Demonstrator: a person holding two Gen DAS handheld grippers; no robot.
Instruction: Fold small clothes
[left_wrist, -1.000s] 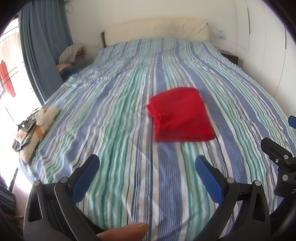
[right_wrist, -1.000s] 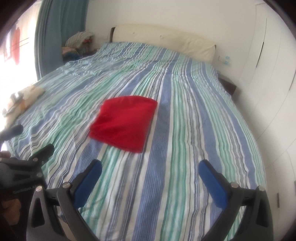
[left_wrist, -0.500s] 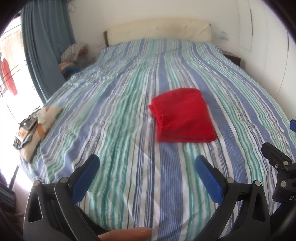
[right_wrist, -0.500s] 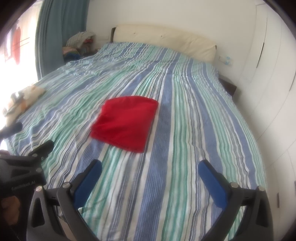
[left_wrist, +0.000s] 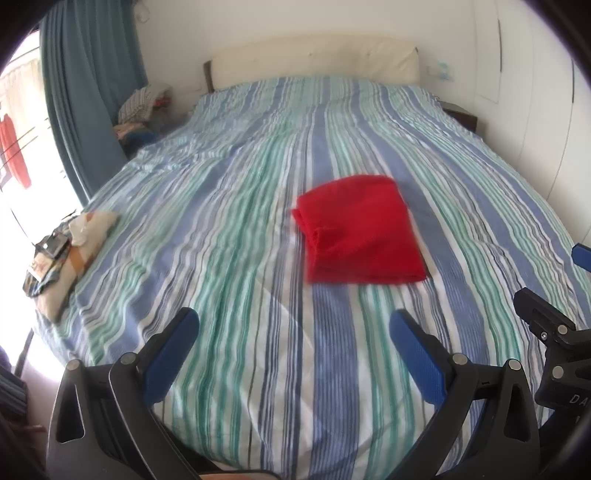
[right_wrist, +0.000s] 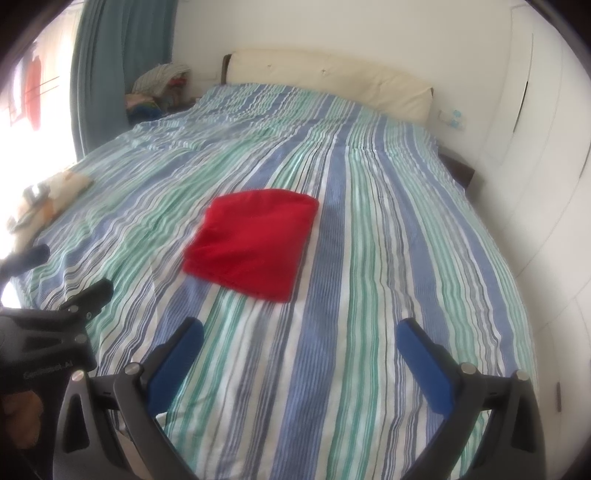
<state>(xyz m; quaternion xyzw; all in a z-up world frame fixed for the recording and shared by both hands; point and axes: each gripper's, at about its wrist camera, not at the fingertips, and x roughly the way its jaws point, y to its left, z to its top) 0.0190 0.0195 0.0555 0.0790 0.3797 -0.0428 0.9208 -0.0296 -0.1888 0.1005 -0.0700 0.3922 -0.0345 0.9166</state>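
Observation:
A red garment (left_wrist: 360, 230), folded into a rough square, lies flat in the middle of the striped bed (left_wrist: 229, 236); it also shows in the right wrist view (right_wrist: 255, 240). My left gripper (left_wrist: 295, 332) is open and empty, held back near the foot of the bed, well short of the garment. My right gripper (right_wrist: 301, 341) is open and empty too, beside the left one and equally far from the garment. Each gripper shows at the edge of the other's view.
A cream headboard cushion (left_wrist: 314, 61) lies along the far wall. A patterned pillow with small items (left_wrist: 62, 254) sits at the bed's left edge. A clothes pile (left_wrist: 142, 114) and blue curtain (left_wrist: 88, 92) stand far left. White wardrobe doors (right_wrist: 546, 166) line the right side.
Both grippers have drawn back slightly from the garment and stay open. The red garment has not moved on the bed.

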